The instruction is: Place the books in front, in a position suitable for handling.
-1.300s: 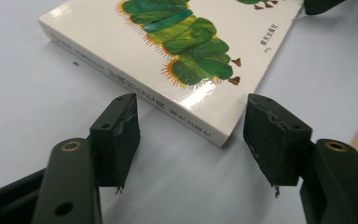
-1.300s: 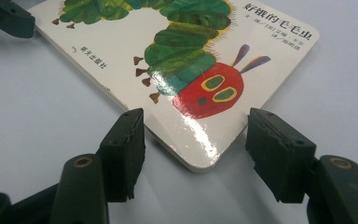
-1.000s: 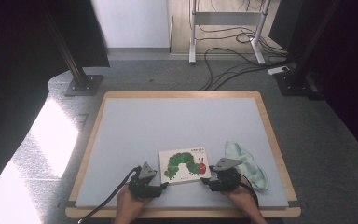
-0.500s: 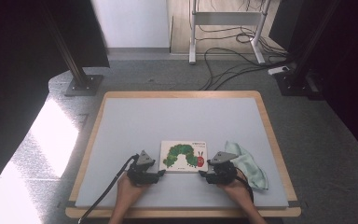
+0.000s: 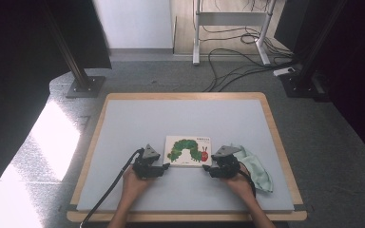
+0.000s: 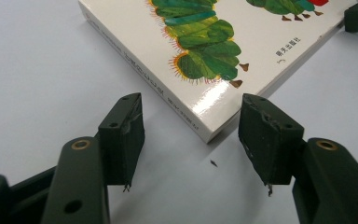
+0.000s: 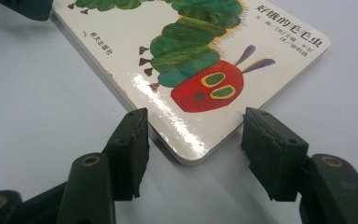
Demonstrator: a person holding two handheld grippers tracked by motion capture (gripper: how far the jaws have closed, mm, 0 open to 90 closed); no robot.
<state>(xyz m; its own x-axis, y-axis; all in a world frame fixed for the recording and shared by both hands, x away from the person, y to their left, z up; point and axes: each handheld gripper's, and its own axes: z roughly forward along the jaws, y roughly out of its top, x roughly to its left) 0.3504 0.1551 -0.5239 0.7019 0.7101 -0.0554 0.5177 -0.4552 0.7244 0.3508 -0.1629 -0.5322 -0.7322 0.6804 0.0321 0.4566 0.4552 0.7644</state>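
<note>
A white picture book [image 5: 188,151] with a green caterpillar on its cover lies flat on the grey mat [image 5: 185,114]. My left gripper [image 5: 164,167] is at the book's near left corner. In the left gripper view that corner of the book [image 6: 205,51] sits between the jaws of the left gripper [image 6: 191,135], which have just been closing; a gap remains on both sides. My right gripper [image 5: 206,169] is at the near right corner. The rounded corner of the book [image 7: 191,60] lies between the open jaws of the right gripper [image 7: 193,149], untouched by the pads.
A pale green cloth [image 5: 259,170] lies crumpled just right of the right hand. The mat has a wooden border [image 5: 100,123]. Beyond the table are a black stand [image 5: 83,83], white desk legs and cables [image 5: 237,66] on the floor.
Both hands and their grippers have moved away from the near edge, and the book has shifted the same way with them. The left jaws stand slightly narrower.
</note>
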